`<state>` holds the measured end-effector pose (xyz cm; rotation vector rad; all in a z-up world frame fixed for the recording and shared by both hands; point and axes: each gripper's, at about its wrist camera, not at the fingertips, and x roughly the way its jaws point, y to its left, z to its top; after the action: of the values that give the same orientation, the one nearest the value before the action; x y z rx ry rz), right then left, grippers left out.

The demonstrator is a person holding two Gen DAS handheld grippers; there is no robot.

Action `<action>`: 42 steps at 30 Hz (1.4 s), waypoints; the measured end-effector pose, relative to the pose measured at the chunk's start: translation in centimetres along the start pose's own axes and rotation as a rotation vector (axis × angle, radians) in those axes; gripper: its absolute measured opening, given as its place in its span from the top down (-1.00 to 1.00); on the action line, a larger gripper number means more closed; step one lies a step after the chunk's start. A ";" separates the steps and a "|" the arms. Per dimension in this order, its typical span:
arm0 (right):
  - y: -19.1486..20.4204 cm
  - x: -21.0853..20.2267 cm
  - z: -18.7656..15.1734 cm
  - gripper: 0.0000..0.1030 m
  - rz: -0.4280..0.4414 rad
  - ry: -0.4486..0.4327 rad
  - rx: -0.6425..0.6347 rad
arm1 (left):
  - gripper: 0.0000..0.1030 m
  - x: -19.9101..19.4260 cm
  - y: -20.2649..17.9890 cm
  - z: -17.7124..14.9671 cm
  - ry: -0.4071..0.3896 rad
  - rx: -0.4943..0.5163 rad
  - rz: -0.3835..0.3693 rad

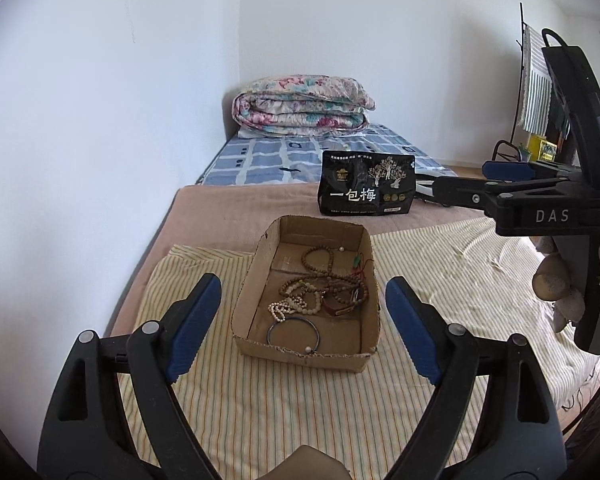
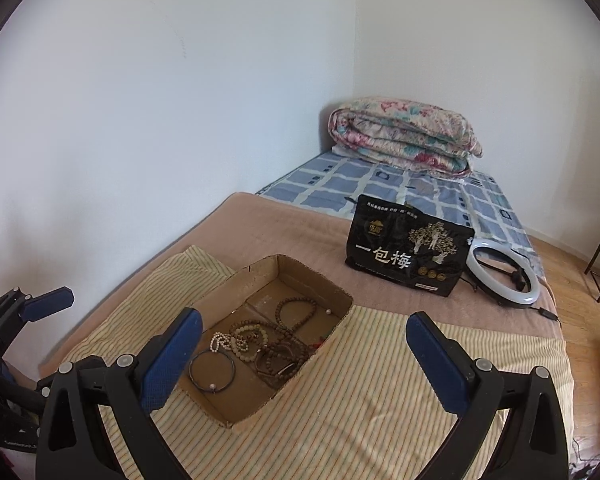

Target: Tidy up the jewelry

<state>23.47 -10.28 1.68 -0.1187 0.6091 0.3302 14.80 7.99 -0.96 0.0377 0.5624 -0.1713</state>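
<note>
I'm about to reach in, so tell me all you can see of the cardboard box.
The cardboard box is a shallow, lidless brown tray with ragged, torn rims and a worn front edge. It sits flat on the striped cloth, untouched by either claw. Inside lie tangled bead strands, and a dark bangle near the front wall.

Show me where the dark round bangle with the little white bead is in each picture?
Left wrist view: the bangle lies inside the cardboard box, by its near wall, low centre.
Right wrist view: the bangle lies at the box's near-left end, left of centre.
Shared landmark: the black snack bag behind the box.
</note>
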 end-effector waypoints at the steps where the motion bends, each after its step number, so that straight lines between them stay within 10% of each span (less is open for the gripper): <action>1: -0.1 -0.6 -0.2 -0.99 0.002 -0.008 0.005 | -0.68 -0.5 -0.3 -0.1 -0.002 0.005 0.006; 8: -0.8 -4.7 -2.0 -0.99 -0.025 -0.065 0.016 | -0.96 -4.5 -2.2 -0.9 -0.037 0.014 0.042; 42: -3.4 -7.5 -6.7 -0.99 -0.047 -0.060 0.028 | -1.00 -8.0 -5.0 -2.5 -0.021 0.053 0.110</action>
<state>15.27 -16.82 0.61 -0.0957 0.5508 0.2787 5.94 4.49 1.22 0.1180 0.5331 -0.0796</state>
